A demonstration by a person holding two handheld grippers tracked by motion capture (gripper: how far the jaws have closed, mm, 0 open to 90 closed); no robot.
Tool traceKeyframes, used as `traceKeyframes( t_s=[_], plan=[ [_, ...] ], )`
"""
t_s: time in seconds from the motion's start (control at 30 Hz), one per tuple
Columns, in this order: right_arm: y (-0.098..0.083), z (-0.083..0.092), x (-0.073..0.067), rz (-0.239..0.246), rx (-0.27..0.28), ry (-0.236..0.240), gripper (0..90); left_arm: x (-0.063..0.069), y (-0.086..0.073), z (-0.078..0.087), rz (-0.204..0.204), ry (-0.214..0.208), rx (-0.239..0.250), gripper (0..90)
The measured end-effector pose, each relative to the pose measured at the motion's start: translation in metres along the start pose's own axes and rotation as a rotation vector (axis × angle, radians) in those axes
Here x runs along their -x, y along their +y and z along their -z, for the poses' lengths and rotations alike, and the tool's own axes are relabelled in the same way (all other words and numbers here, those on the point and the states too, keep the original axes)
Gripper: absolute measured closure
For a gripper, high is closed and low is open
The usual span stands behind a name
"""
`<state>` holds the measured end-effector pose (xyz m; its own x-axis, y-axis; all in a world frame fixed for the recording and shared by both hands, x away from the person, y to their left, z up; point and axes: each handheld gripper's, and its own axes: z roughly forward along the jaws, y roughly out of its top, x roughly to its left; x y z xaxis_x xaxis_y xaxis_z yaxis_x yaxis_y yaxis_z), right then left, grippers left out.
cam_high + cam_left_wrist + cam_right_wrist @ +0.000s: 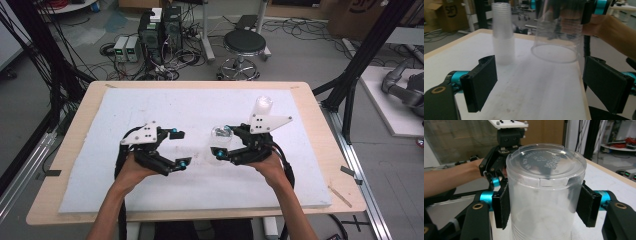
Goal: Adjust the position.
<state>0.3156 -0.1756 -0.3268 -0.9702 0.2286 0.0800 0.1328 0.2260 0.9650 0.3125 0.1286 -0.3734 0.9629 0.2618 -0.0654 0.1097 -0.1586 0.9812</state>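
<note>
The right gripper (223, 142) clamped one clear plastic cup (544, 195), upside down, held just above the white foam mat (150, 190). The left gripper (179, 148) stood wide open, holding nothing. One stack of cups (263, 106) stood behind. Both hands lay low, palms inward.

A light wooden bench (320, 150) carries a white mat (165, 102). Beyond the bench's far edge, on the grey floor (300, 55), stand a black round stool (244, 44) and computer towers (160, 31) amid tangled cables. Black frame posts (367, 55) rise beside the bench.
</note>
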Motion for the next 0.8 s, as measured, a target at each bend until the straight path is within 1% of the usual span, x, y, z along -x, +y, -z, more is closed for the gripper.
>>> traceKeyframes(
  t_s=[0.03,0.13,0.2,0.23,0.33,0.4,0.53,0.67,0.73,0.8],
  plan=[
    [0.0,0.0,0.0,-0.002,-0.001,0.008,37.5,0.001,0.002,-0.005,-0.011,-0.014,-0.006,12.3],
    [0.001,0.0,0.0,0.005,0.001,0.013,37.5,0.002,0.004,-0.019,-0.018,-0.041,0.002,12.4],
    [0.002,0.0,-0.001,0.007,-0.007,0.017,37.6,0.003,0.006,-0.026,-0.021,-0.057,0.004,12.4],
    [0.003,-0.001,-0.002,0.008,-0.01,0.019,37.5,0.004,0.007,-0.031,-0.021,-0.073,0.008,12.3],
    [0.005,-0.003,-0.002,0.021,-0.018,0.029,37.5,0.005,0.009,-0.038,-0.029,-0.108,0.014,12.3],
    [0.005,-0.004,0.0,0.02,-0.019,0.038,37.5,0.006,0.009,-0.043,-0.029,-0.122,0.014,12.3],
    [0.005,-0.008,0.001,0.018,-0.029,0.064,37.6,0.006,0.009,-0.049,-0.029,-0.138,0.012,12.3],
    [0.004,-0.013,0.001,0.024,-0.03,0.072,37.6,0.006,0.008,-0.054,-0.03,-0.14,0.004,12.4],
    [0.005,-0.014,0.0,0.025,-0.031,0.074,37.5,0.005,0.008,-0.055,-0.022,-0.138,0.01,12.6],
    [0.005,-0.014,0.0,0.028,-0.03,0.074,37.5,0.004,0.008,-0.054,-0.023,-0.147,0.015,13.9]
  ],
)
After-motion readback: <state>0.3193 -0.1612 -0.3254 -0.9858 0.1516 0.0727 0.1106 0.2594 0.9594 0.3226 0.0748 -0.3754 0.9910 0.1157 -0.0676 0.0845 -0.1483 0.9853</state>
